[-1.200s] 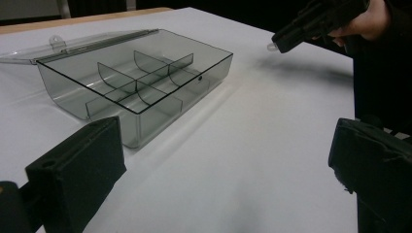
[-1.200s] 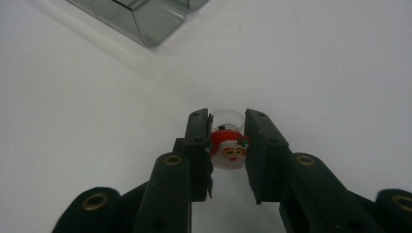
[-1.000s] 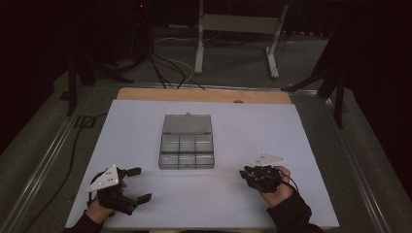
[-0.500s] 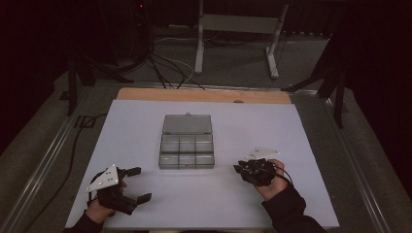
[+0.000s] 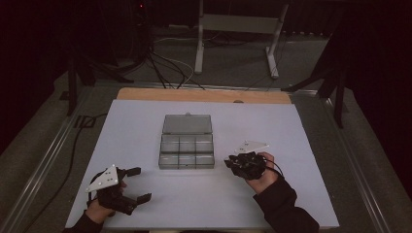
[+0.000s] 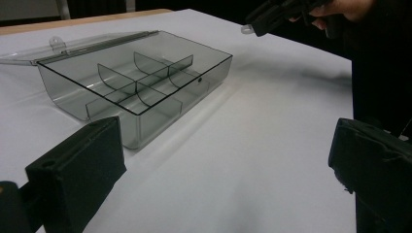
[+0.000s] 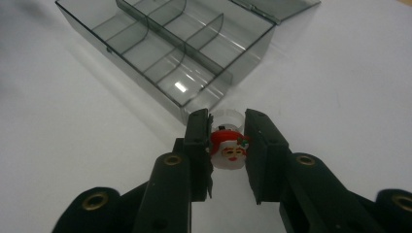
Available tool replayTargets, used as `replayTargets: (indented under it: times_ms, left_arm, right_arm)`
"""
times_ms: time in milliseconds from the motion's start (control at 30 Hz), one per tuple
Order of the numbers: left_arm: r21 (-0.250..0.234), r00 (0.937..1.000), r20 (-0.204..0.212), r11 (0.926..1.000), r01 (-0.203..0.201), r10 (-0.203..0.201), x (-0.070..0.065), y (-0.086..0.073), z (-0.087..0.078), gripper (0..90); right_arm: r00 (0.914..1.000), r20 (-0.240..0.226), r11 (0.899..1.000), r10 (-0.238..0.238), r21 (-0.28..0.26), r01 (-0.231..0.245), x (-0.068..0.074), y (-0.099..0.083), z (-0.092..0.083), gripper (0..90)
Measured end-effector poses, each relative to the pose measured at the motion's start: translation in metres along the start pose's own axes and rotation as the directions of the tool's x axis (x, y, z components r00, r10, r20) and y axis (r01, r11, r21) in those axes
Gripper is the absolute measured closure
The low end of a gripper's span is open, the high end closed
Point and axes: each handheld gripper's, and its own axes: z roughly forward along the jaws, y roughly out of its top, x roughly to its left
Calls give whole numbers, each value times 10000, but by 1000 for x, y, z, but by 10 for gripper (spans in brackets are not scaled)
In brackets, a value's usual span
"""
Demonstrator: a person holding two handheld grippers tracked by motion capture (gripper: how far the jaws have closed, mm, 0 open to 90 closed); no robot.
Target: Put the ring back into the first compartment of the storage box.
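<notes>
Smoky clear plastic compartment box point(image 5: 187, 154) sits lid-open mid desk point(image 5: 301, 145), all compartments empty. Right gripper point(image 7: 227, 145), just right of the box's near corner, has jaws clamped on a small Santa-face ring with a clear band point(image 7: 228, 151). Left gripper point(image 5: 137, 184), near-left of the box, jaws wide, holding nothing. Pick done; drop into a compartment left.

Dark room, grey floor point(image 5: 301, 68) with cables point(image 5: 165, 73), white metal stand point(image 5: 238, 34) behind white-covered table point(image 5: 301, 145).
</notes>
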Motion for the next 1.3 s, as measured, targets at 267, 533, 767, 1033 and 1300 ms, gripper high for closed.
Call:
replayTargets:
  times_ms: [267, 533, 767, 1033, 1300]
  left_arm:
    - [20, 10000, 26, 10000, -12, 11, 0, 0, 0, 4]
    - [-13, 10000, 32, 10000, 8, -8, 0, 0, 0, 4]
    - [8, 10000, 36, 10000, -8, 8, 0, 0, 0, 4]
    - [5, 10000, 40, 10000, 12, -12, 0, 0, 0, 4]
    - [-23, 10000, 41, 10000, 28, -28, 0, 0, 0, 4]
  right_arm:
    - [9999, -131, 9999, -60, -143, 58, 2, 13, 2, 719]
    - [9995, -248, 9995, -173, -267, 167, 5, 26, 6, 719]
    - [9991, -387, 9994, -185, -315, 172, 7, 38, 10, 720]
    - [9982, -496, 9990, -325, -314, 310, 9, 49, 15, 719]
    - [9974, -591, 9984, -404, -412, 380, 13, 63, 22, 719]
